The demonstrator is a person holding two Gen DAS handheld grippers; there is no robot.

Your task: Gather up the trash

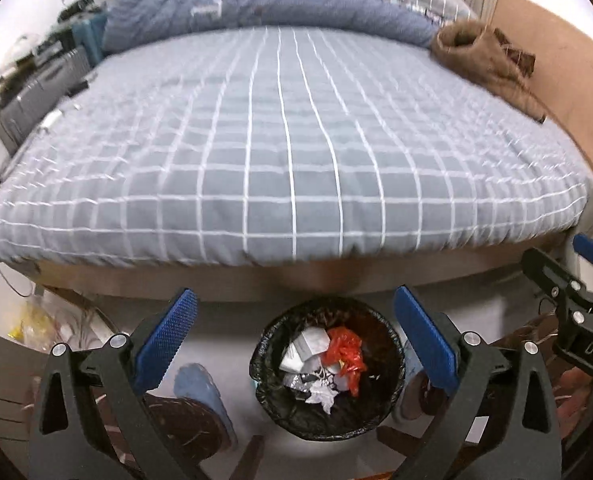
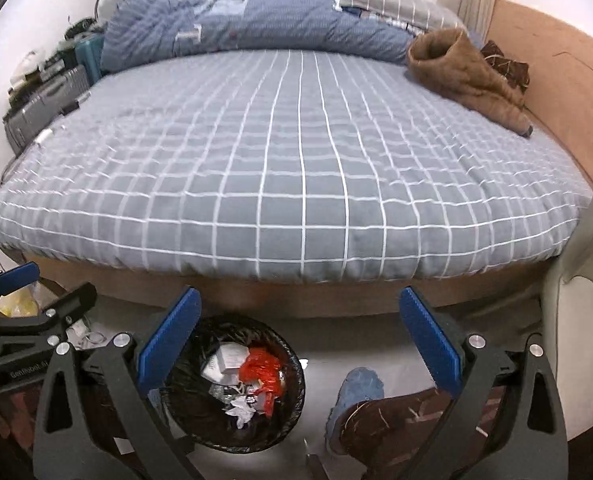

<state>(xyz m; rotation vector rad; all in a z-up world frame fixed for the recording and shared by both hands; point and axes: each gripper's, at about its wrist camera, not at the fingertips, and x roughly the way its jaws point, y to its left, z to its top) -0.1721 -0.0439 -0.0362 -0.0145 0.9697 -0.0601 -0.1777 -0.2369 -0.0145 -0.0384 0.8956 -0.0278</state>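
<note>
Beyond the checked bed [image 1: 288,140], both grippers' jaws gape wide, empty, above the trash bin [image 1: 328,416]

Your left wrist camera sits above the floor at the foot of the bed [image 1: 288,152], tilted down and looking along its own claw [image 1: 292,344], with the bin [image 1: 328,368] near and centred between the fingers. Your right wrist camera looks the same way from just to the right, so the bin [image 2: 232,384] falls left of its claw [image 2: 296,344]. Both views share the bin, the whole bed and the brown blanket [image 2: 464,76] at the far right, and each catches the other claw at its edge.
</note>
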